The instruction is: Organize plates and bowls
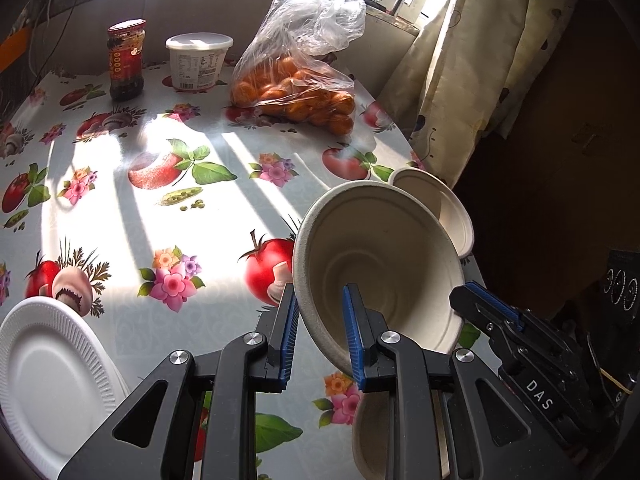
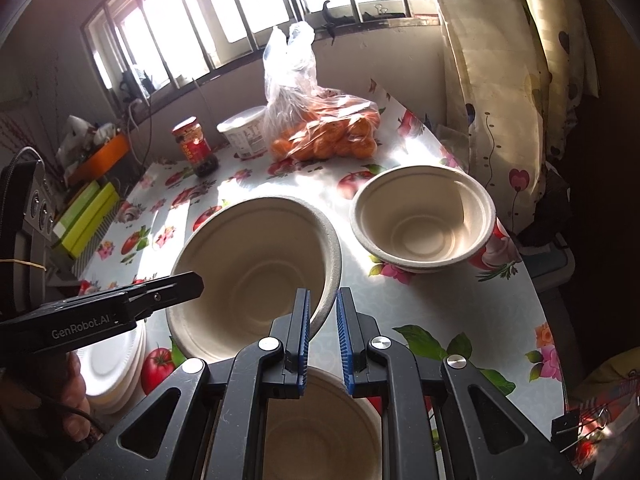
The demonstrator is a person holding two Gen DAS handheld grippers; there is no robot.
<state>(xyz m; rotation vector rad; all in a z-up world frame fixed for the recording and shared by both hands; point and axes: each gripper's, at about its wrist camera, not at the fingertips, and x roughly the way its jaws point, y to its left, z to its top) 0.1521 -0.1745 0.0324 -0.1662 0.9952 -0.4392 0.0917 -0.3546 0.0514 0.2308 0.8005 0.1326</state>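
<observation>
Left hand-held gripper (image 1: 320,328) grips bowl (image 1: 384,248) — oranges (image 1: 296,92) (bagged) beyond.

Harsh window (image 2: 224,12) sunlight glares off the tablecloth (image 1: 120,184), striped with bar shadows; fisheye edges dark.

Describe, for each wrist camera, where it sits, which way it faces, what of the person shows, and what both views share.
Left wrist: on the left gripper, angled down over the table toward the window; its fingers pinch the held bowl; the right gripper enters at right.
Right wrist: on the right gripper, facing likewise, pinching the same bowl's rim; the left gripper and a hand show at left.
Shared: held bowl, second bowl, bag of oranges, white plates.
</observation>
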